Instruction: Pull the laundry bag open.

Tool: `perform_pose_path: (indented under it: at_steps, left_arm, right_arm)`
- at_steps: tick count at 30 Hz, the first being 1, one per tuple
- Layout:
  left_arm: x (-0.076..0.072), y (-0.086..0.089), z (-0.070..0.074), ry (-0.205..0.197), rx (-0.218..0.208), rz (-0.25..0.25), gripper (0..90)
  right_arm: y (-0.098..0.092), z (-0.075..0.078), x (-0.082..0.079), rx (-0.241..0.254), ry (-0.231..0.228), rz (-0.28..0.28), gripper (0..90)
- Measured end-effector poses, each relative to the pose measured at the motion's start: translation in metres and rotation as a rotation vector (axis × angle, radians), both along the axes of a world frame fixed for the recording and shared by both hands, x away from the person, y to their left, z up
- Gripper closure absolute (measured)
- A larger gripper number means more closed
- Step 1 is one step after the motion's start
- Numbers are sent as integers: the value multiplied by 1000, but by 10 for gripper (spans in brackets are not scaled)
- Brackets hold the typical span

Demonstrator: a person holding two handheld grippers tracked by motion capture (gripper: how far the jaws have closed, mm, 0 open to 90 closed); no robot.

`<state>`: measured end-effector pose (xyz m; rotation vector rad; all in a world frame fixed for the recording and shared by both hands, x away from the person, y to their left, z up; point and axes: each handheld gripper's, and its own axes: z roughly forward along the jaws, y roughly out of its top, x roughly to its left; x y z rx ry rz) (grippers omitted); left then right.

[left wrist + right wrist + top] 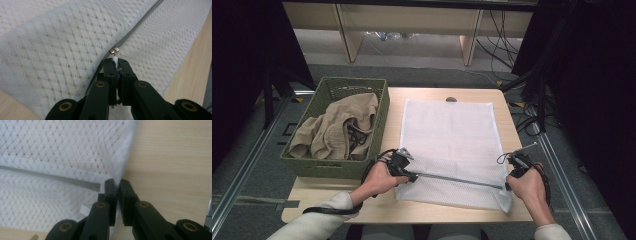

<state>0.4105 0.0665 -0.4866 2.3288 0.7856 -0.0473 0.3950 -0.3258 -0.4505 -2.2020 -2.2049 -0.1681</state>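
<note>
The wooden counter [437,210] carries a white mesh laundry bag [452,135] that lies flat across its middle and right part, with its near edge toward the person. To the left of the bag, touching its side or just beside it, stands a green woven basket [319,167] with beige clothes [337,130] heaped inside; it fills the counter's left side. A grey zipper [457,180] runs along the bag near its front edge, from one hand to the other. The left gripper [116,60] sits at the zipper's left end, jaws closed tight on the small white pull tab [115,58] behind the metal slider [114,51]; a raised fold of mesh bulges beside it. The right gripper [116,182] is at the bag's near right corner, jaws nearly together and pinching the mesh edge just past the zipper's end. Nothing lies on the bag between the two grippers.
</note>
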Motion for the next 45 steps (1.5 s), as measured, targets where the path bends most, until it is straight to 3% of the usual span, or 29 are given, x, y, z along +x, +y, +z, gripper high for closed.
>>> perform_pose_path:
  at_steps: [3,4,6,7,9,10,11,12,14,17,19,21,22,25,26,27,28,30,32,33,34,36,38,39,40,41,42,43,45]
  left_arm:
    - [-1,2,0,0,9,3,864]
    - [-1,2,0,1,6,6,864]
    - [-1,4,0,-2,14,6,864]
    - [-1,5,0,0,4,9,864]
    - [-2,6,1,-6,12,15,865]
    - [-3,7,0,-4,10,11,864]
    - [-4,7,1,-3,13,13,864]
    - [-5,8,1,-7,16,9,864]
    - [-7,7,-1,0,1,12,864]
    - [-8,10,-1,-8,23,14,864]
    - [-8,12,-1,-8,29,14,865]
    - [-9,13,-1,-11,27,21,864]
    - [-9,15,-1,-6,25,19,864]
    - [-10,16,0,-13,22,18,864]
    - [-12,14,0,-6,-4,45,865]
    - [-12,16,0,-6,12,27,864]
    - [-12,17,1,-13,28,24,864]
    - [-12,19,0,-9,23,44,865]
    - [-13,21,0,5,13,47,865]
    - [-14,21,0,3,20,50,864]
    - [-15,21,0,-9,25,54,865]
    - [-14,23,0,-5,29,47,864]
    - [-15,22,0,-7,3,66,865]
    - [-14,26,2,-19,55,32,865]
    - [-14,27,3,-30,62,34,864]
    - [-14,28,3,-25,66,39,864]
    - [-15,29,3,-21,50,58,864]
    - [-15,30,2,-16,19,85,864]
    - [-15,34,4,-30,68,47,865]
  right_arm:
    - [-4,-2,-1,-20,-27,40,868]
    - [1,0,-2,-21,-5,-23,867]
    - [0,0,-2,-24,1,-18,868]
    - [-5,-3,-1,-29,-30,32,867]
    - [-6,-2,-1,-8,-30,21,867]
    - [-8,-2,-1,-26,-29,31,868]
    - [-4,-1,-3,-26,-23,-15,867]
    - [-8,-1,-1,-25,-11,27,868]
    - [-8,-2,-1,-30,-22,20,867]
    - [-9,-2,-1,-32,-12,31,868]
    - [-5,-1,-2,-27,0,-20,868]
    - [-5,-1,-2,-33,-2,-30,867]
    - [-10,-3,-1,-27,-24,23,867]
    - [-11,-2,-1,-23,-12,36,867]
    - [-10,-2,-1,-26,-19,33,868]
    - [-10,-2,-1,-25,-24,27,867]
    - [-5,0,-2,-21,-4,-40,868]
    - [-12,-1,-1,-22,-32,17,868]
    - [-11,1,-2,-36,-4,-14,867]
    - [-16,0,-2,-29,-8,32,868]
    - [-17,0,-2,-34,-7,39,867]
    - [-16,1,-1,-35,6,20,868]
    - [-16,1,-1,-32,7,22,868]
    - [-16,-1,-1,-32,-5,34,868]
    - [-15,0,-1,-42,9,18,868]
    - [-12,-1,1,-56,6,-48,868]
    - [-16,-2,-1,-47,-17,-8,868]
    - [-16,-1,-2,-51,-4,-23,868]
    - [-22,-2,-2,-43,-16,12,868]
